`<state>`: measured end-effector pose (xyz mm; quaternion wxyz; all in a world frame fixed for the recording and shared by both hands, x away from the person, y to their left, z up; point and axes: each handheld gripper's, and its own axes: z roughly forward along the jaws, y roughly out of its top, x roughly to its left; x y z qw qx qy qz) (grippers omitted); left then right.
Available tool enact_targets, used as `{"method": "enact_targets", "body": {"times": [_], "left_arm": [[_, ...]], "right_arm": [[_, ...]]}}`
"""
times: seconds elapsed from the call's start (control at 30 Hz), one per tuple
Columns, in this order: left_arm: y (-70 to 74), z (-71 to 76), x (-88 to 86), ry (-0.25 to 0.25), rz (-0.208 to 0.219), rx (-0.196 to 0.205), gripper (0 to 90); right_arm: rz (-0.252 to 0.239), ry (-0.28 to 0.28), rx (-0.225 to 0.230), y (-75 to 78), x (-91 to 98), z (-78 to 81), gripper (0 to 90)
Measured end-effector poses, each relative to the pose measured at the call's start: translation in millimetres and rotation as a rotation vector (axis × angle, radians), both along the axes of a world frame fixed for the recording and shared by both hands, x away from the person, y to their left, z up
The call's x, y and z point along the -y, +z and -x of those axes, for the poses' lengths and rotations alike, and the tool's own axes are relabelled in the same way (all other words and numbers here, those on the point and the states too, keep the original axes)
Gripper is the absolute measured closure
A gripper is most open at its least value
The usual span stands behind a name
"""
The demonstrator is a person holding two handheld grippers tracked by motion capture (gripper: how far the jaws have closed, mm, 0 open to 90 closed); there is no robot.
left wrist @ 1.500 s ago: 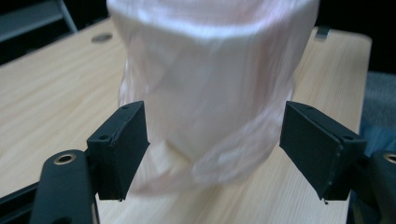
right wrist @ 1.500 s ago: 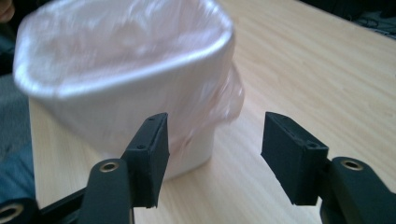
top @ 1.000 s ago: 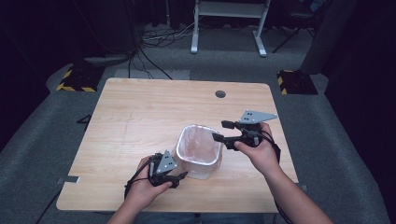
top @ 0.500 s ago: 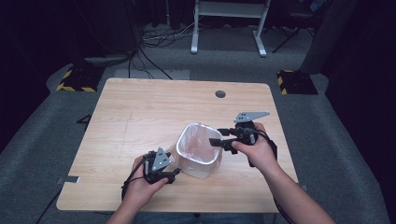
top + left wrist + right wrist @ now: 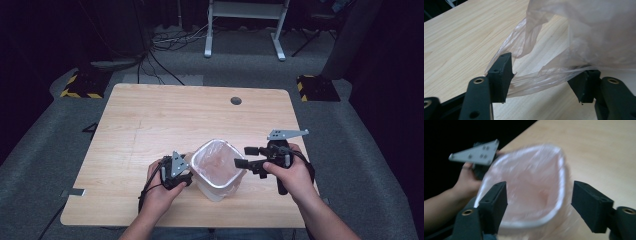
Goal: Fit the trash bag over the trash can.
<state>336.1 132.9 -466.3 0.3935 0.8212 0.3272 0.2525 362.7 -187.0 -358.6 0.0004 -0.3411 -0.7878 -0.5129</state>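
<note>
A small white bin (image 5: 216, 170) lined with a thin, clear pinkish plastic bag (image 5: 218, 161) stands near the table's front edge. My left gripper (image 5: 184, 175) sits at the bin's left side, low on the table. In the left gripper view the left gripper (image 5: 544, 72) is open, with loose film of the plastic bag (image 5: 541, 77) hanging between its jaws. My right gripper (image 5: 241, 156) is open at the bin's right rim. In the right gripper view the right gripper (image 5: 539, 195) faces the lined bin (image 5: 534, 192) across its mouth.
The wooden table (image 5: 165, 115) has a round cable hole (image 5: 236, 100) near its far edge. Beyond the bin, the right gripper view shows the person's other hand (image 5: 467, 180) and its grey plate (image 5: 475, 153). Grey floor and cables lie behind the table.
The right gripper has come down and closer to the bin's right rim. The left gripper has shifted up against the bin's left side, into the bag's loose film.
</note>
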Motion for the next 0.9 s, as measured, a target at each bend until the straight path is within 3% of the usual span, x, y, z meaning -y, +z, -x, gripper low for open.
{"method": "enact_targets", "body": {"times": [0.03, 0.07, 0.1, 0.17, 0.2, 0.23, 0.27, 0.3, 0.33, 0.37, 0.4, 0.47, 0.5, 0.53, 0.57, 0.63, 0.67, 0.77, 0.9], "left_arm": [[1.6, 3.3, -2.3, -0.011, 0.008, 0.012, 37.9], [4.9, 11.9, -8.1, -0.041, 0.035, 0.019, 36.0], [4.9, 11.9, -8.1, -0.041, 0.035, 0.019, 33.9], [6.5, 20.4, -14.7, -0.075, 0.065, 0.012, 23.1], [6.1, 24.3, -17.5, -0.087, 0.080, 0.004, 23.1], [5.6, 32.1, -22.7, -0.097, 0.087, 0.021, 22.7], [5.6, 32.1, -22.7, -0.097, 0.087, 0.021, 21.2], [4.9, 35.4, -23.9, -0.109, 0.097, 0.029, 20.3], [4.3, 37.7, -24.5, -0.118, 0.106, 0.031, 20.4], [3.5, 39.3, -24.3, -0.121, 0.114, 0.024, 20.4], [2.2, 40.2, -23.2, -0.123, 0.120, 0.026, 19.5], [-1.2, 39.3, -15.7, -0.119, 0.090, 0.024, 19.6], [-1.2, 39.3, -15.7, -0.119, 0.090, 0.024, 20.5], [-1.7, 37.9, -13.9, -0.098, 0.071, 0.031, 22.4], [-2.7, 33.6, -12.4, -0.056, 0.060, 0.039, 23.0], [-3.2, 30.9, -12.4, -0.039, 0.060, 0.043, 23.1], [-4.8, 25.6, -11.2, -0.018, 0.016, 0.067, 22.8], [-6.2, 23.5, -8.4, -0.003, -0.018, 0.069, 23.2], [-3.2, 32.6, -13.3, 0.023, 0.001, 0.110, 20.9]], "right_arm": [[-0.002, -0.020, 0.031, 2.4, 2.8, -2.2, 26.9], [0.005, -0.044, 0.092, 4.5, 9.1, -6.8, 30.1], [0.005, -0.044, 0.092, 4.5, 9.1, -6.8, 30.1], [0.032, -0.098, 0.139, -0.7, 20.7, -13.4, 32.1], [0.032, -0.098, 0.139, -0.7, 20.7, -13.4, 32.1], [0.087, -0.114, 0.164, -11.4, 26.6, -19.4, 34.3], [0.087, -0.114, 0.164, -11.4, 26.6, -19.4, 34.3], [0.134, -0.120, 0.142, -29.1, 28.6, -25.6, 34.9], [0.144, -0.111, 0.119, -39.3, 27.9, -28.2, 35.1], [0.144, -0.111, 0.119, -39.3, 27.9, -28.2, 35.1], [0.157, -0.085, 0.078, -59.8, 23.3, -31.6, 35.4], [0.157, -0.058, 0.057, -76.2, 17.7, -33.9, 36.2], [0.157, -0.058, 0.057, -76.2, 17.7, -33.9, 36.2], [0.128, -0.032, 0.029, -86.4, 13.7, -35.0, 37.2], [0.114, -0.023, 0.022, -89.3, 12.4, -34.8, 38.6], [0.109, -0.019, 0.026, -90.9, 11.6, -34.3, 38.6], [0.107, -0.007, 0.027, -92.4, 10.4, -32.4, 38.9], [0.111, -0.009, 0.017, -93.5, 9.8, -28.4, 39.2], [0.138, -0.028, 0.025, -96.6, 13.1, -14.0, 36.7]]}}
